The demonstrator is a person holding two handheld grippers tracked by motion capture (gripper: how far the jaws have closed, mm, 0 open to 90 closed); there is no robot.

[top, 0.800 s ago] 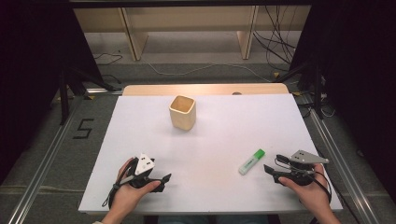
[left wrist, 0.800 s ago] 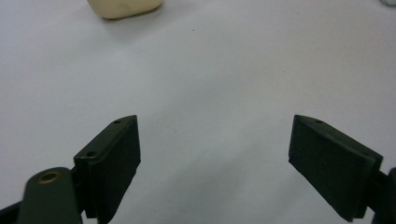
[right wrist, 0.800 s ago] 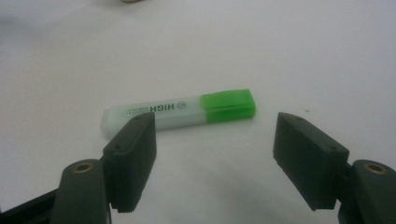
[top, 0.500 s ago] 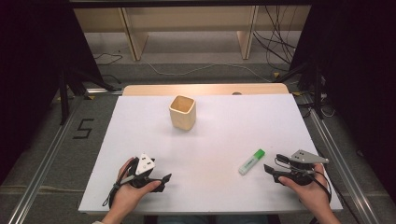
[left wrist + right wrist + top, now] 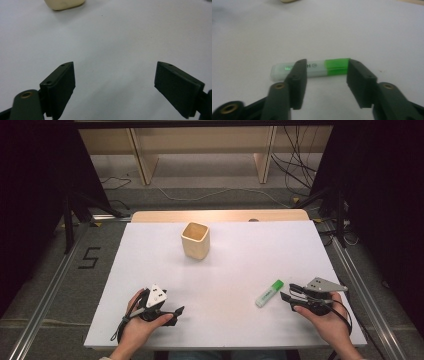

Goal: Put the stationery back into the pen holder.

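Note:
A green-capped highlighter [image 5: 269,293] lies flat on the white table [image 5: 235,265], right of centre near the front. My right gripper [image 5: 286,291] rests just right of it, jaws pointing at it. In the right gripper view the highlighter [image 5: 314,67] lies crosswise just past the tips of my right gripper [image 5: 325,67], which stands open and does not touch it. My left gripper [image 5: 176,314] sits at the front left, held in a hand. The left gripper view shows my left gripper [image 5: 115,72] wide open over bare table. A cream square cup [image 5: 195,240] stands upright at the back centre.
The cup's base [image 5: 65,3] shows at the top of the left gripper view. A wooden strip [image 5: 220,216] runs along the table's far edge. Metal rails [image 5: 47,295] flank both sides, with shelving and cables on the floor beyond.

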